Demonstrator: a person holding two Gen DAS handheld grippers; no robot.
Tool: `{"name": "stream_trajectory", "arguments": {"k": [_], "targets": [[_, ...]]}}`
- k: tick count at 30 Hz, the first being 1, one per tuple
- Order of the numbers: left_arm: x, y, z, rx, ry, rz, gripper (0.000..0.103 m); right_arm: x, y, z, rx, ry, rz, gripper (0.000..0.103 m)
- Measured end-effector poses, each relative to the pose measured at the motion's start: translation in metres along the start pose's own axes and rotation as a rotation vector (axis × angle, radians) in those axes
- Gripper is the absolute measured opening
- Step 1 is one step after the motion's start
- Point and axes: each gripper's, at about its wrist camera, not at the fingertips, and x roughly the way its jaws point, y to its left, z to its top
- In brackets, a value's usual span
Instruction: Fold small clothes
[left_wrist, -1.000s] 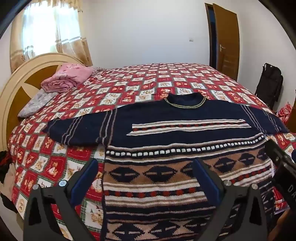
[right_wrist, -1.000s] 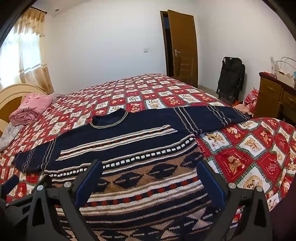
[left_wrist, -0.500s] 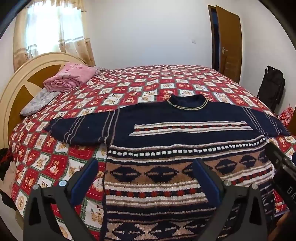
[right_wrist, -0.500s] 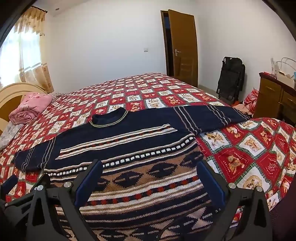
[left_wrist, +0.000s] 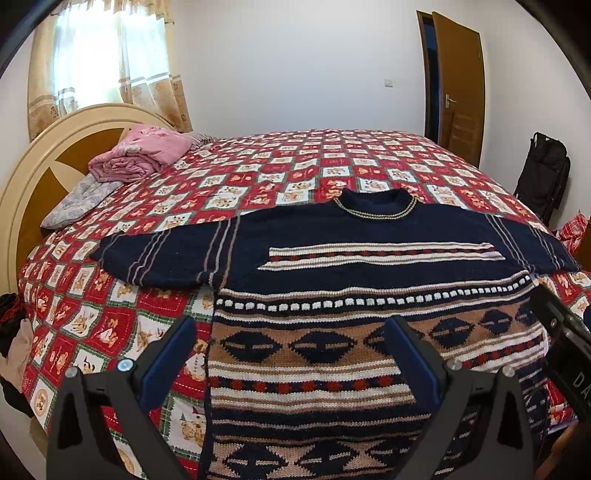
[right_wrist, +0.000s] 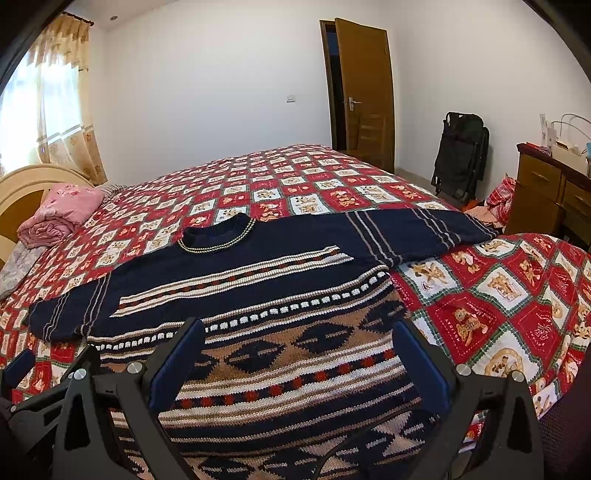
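Navy patterned knit sweater (left_wrist: 369, 280) is lying flat on the bed, hem nearest both grippers, left gripper (left_wrist: 291, 350) and right gripper (right_wrist: 299, 354) hovering with fingers spread.

Bedroom around a quilted bed.

Red patchwork quilt (left_wrist: 332, 162) with bear squares over the whole bed. Cream and brown headboard (left_wrist: 40, 173) at the left. Folded pink blanket (left_wrist: 140, 153) near the headboard, atop a grey patterned pillow (left_wrist: 79, 201). Beige curtains (left_wrist: 40, 88) with daylight behind, in the corner. Brown door (right_wrist: 365, 92) ajar in the white far wall, switch plate (right_wrist: 291, 98) to its left. Black folded stroller (right_wrist: 461, 155) against the right wall. Wooden dresser (right_wrist: 550, 195) at far right, red checked cloth (right_wrist: 500, 194) just beside it.
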Motion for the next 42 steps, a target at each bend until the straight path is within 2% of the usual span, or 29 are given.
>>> {"name": "stream_trajectory", "arguments": {"k": [37,42], "targets": [[0.0003,-0.0038,-0.0003,-0.012,0.008,-0.013,0.103,0.0013,0.0011,-0.0022,-0.005,0.006,-0.003,0.102],[0.0022,-0.0043,-0.0016,-0.018,0.014,-0.019,0.103,0.0088,-0.0011,-0.0028,-0.020,0.035,-0.043,0.102]]}}
